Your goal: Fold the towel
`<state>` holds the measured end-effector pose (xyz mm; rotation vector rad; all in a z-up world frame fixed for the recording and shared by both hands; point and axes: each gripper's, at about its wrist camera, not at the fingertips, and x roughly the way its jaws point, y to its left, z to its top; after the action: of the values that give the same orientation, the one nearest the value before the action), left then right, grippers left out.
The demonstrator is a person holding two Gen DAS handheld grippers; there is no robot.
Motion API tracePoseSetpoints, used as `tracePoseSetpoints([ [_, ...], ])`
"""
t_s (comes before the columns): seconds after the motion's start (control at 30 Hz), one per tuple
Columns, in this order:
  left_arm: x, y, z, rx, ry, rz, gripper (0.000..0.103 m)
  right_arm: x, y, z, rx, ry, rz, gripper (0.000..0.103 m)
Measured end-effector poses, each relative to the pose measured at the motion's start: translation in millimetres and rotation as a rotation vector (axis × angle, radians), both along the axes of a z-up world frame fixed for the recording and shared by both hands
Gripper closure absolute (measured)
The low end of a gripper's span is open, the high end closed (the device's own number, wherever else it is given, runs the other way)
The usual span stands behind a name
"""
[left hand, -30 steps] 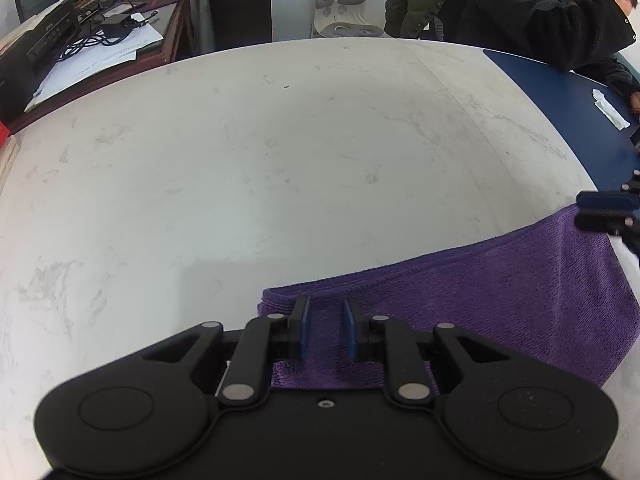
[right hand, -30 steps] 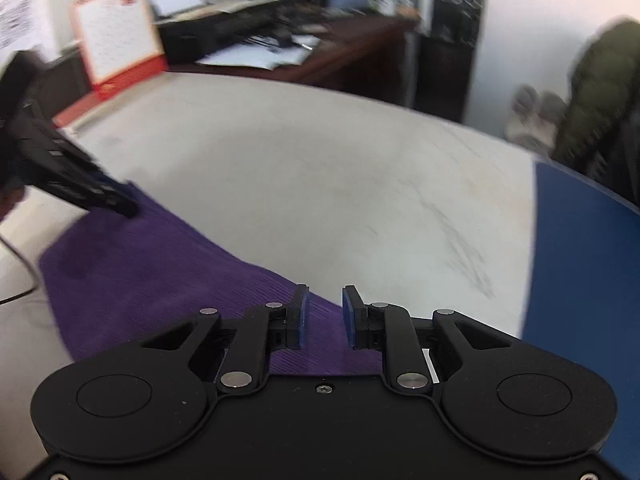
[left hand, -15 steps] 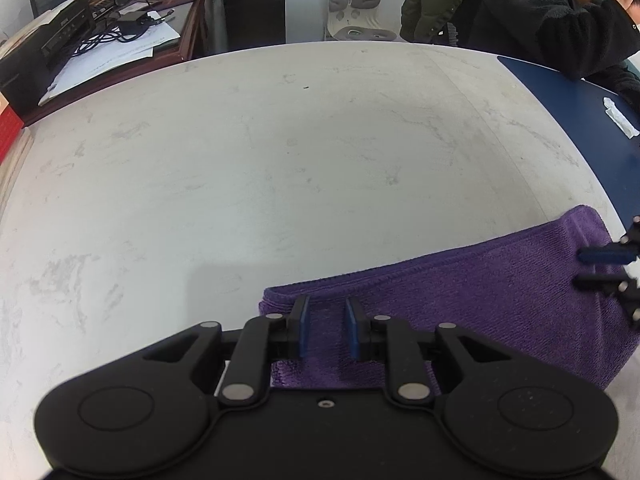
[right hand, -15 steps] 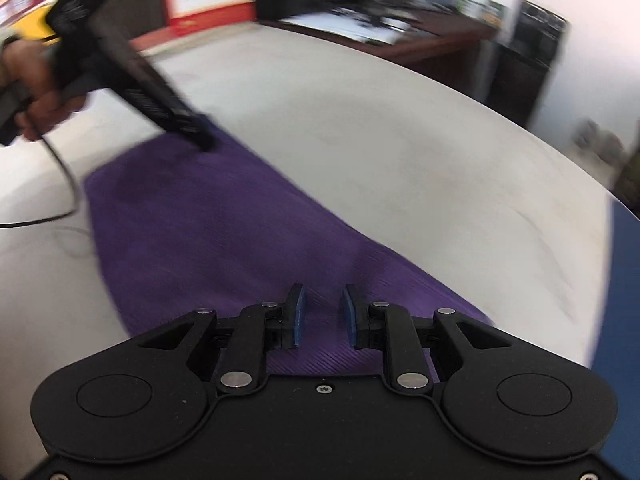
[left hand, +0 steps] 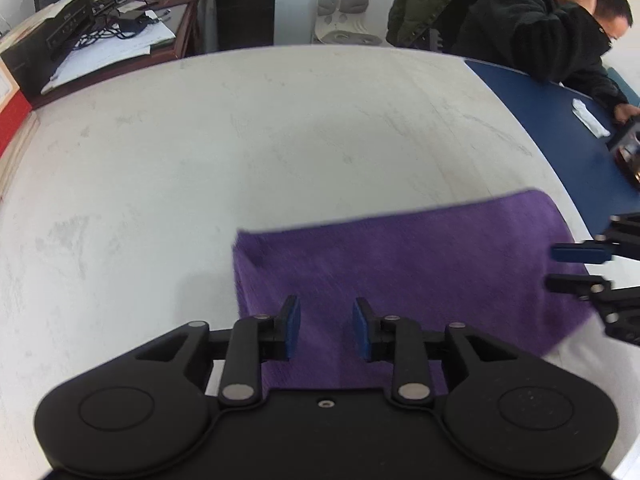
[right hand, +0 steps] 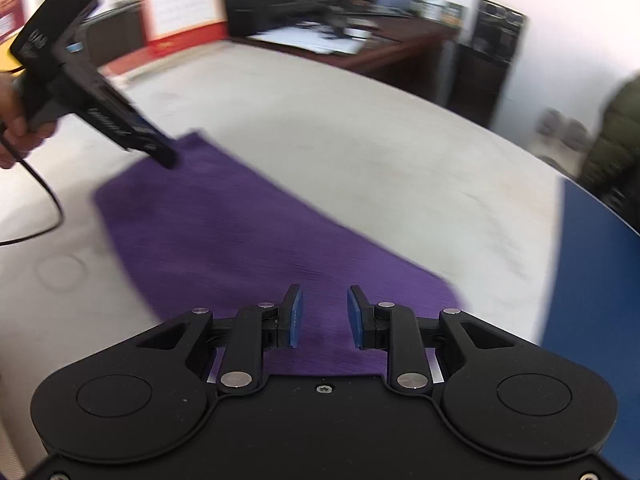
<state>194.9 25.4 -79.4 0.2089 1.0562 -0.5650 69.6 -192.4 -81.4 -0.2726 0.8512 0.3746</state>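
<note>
Left wrist view: the left gripper (left hand: 326,330) has just been opening its jaws; they stand spread above the purple towel (left hand: 400,276), pinching nothing. The towel lies flat on the white table (left hand: 240,140), running toward 2 o'clock, where the right gripper (left hand: 578,266) hangs over its far end. Bare tabletop spreads from 9 to 12 o'clock. A seated person (left hand: 552,28) leans on a blue table (left hand: 560,120) at 1 o'clock.

Right wrist view: the right gripper (right hand: 323,316) has also just been opening, jaws parted over the towel (right hand: 240,240), clear of it. The left gripper (right hand: 160,152) hangs at 10 o'clock over the far corner. A cluttered desk (right hand: 360,48) stands at 12 o'clock.
</note>
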Motion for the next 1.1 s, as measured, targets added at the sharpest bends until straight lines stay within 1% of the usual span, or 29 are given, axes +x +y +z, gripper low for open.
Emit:
tracePoseSetpoints([
  [0.07, -10, 0, -7, 0.023, 0.012, -0.001, 0.076, -3, 9, -6, -0.003, 0.019, 0.022, 0.080],
  [0.13, -18, 3, -14, 0.044, 0.022, 0.006, 0.076, -8, 9, -11, -0.021, 0.036, 0.018, 0.080],
  [0.23, -27, 12, -19, 0.028, 0.017, 0.007, 0.076, -17, 2, -15, -0.040, 0.053, -0.001, 0.079],
  [0.37, -28, 19, -19, 0.006, 0.025, 0.018, 0.076, -36, -17, -13, -0.031, 0.062, -0.056, 0.079],
  [0.53, -32, 26, -18, 0.006, 0.024, 0.035, 0.076, -48, -25, -13, -0.038, 0.061, -0.095, 0.077],
  [0.77, -33, 34, -13, 0.020, 0.029, 0.073, 0.076, -53, -36, -13, -0.029, 0.069, -0.150, 0.075],
  [0.87, -28, 32, -5, 0.008, 0.011, 0.084, 0.075, -51, -37, -7, -0.017, 0.070, -0.172, 0.075],
  [0.97, -20, 32, 1, 0.002, -0.008, 0.086, 0.072, -47, -34, 3, -0.001, 0.042, -0.173, 0.075],
  [1.1, -8, 28, -7, 0.021, 0.005, 0.096, 0.072, -31, -28, 4, -0.002, 0.028, -0.173, 0.075],
])
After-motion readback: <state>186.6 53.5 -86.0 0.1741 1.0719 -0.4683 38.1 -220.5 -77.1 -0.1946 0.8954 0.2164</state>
